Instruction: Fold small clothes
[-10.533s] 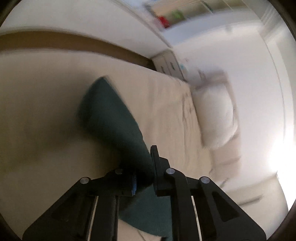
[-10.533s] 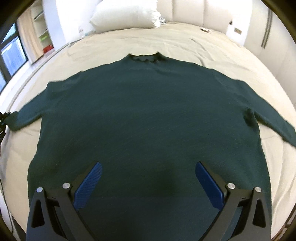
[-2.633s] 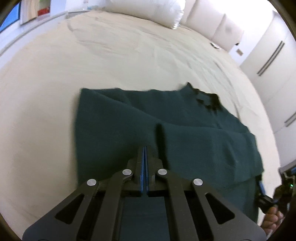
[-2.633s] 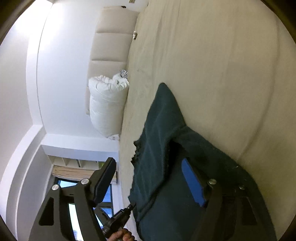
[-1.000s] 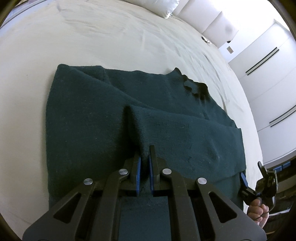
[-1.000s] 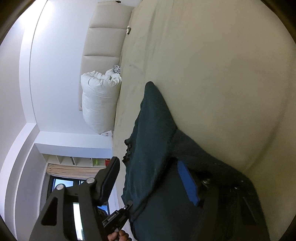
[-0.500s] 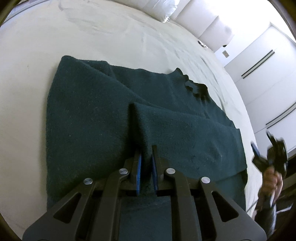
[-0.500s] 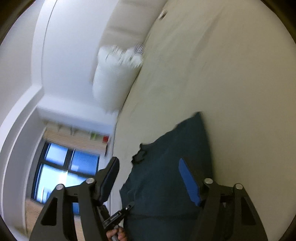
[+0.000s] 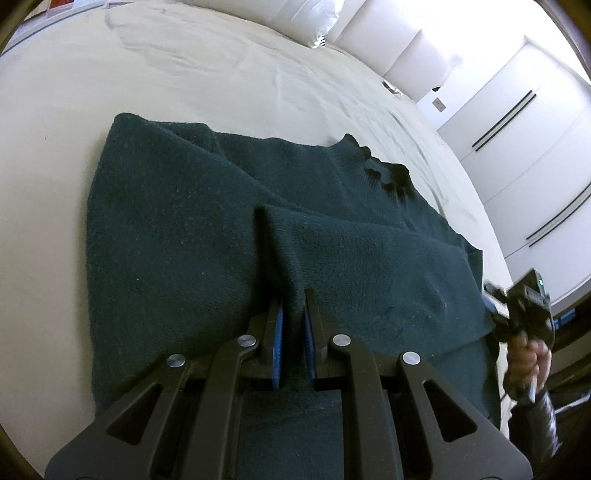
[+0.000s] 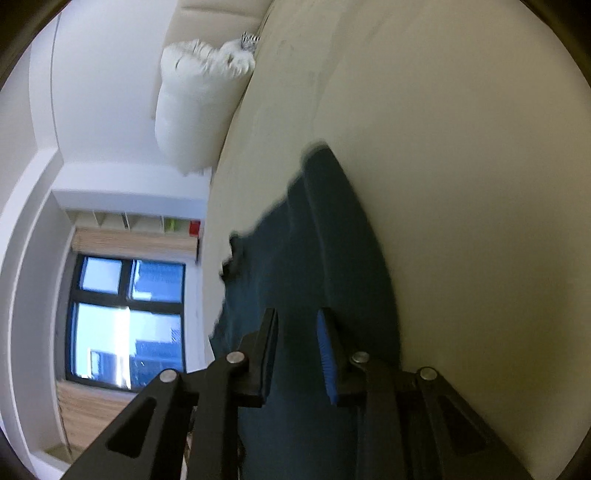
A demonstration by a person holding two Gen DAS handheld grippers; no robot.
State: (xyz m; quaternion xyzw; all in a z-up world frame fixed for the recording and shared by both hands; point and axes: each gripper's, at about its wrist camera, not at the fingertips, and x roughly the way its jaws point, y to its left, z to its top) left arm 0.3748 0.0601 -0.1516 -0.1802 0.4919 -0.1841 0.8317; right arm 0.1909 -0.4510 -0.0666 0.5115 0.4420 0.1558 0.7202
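A dark green sweater (image 9: pixel 177 240) lies flat on the bed with both sleeves folded across its body and its collar (image 9: pixel 388 177) at the far side. My left gripper (image 9: pixel 292 302) is shut on a raised fold of the upper sleeve, which stands up between the blue pads. My right gripper (image 9: pixel 493 301), held by a hand (image 9: pixel 528 365), is at the sweater's right edge. In the right wrist view the right gripper (image 10: pixel 297 317) hovers over the sweater (image 10: pixel 314 240). Its jaws are closing, with cloth showing through the gap and neither pad pressing on it.
The cream bed sheet (image 9: pixel 221 74) spreads wide on every side of the sweater. White pillows (image 9: pixel 295 18) lean on the padded headboard at the far end. White wardrobe doors (image 9: pixel 535 147) stand to the right. A window (image 10: pixel 122 317) and shelves lie beyond the bed.
The right gripper's jaws have narrowed a lot, and it has rolled and shifted along the sweater's right edge. The left gripper stays on the sleeve fold.
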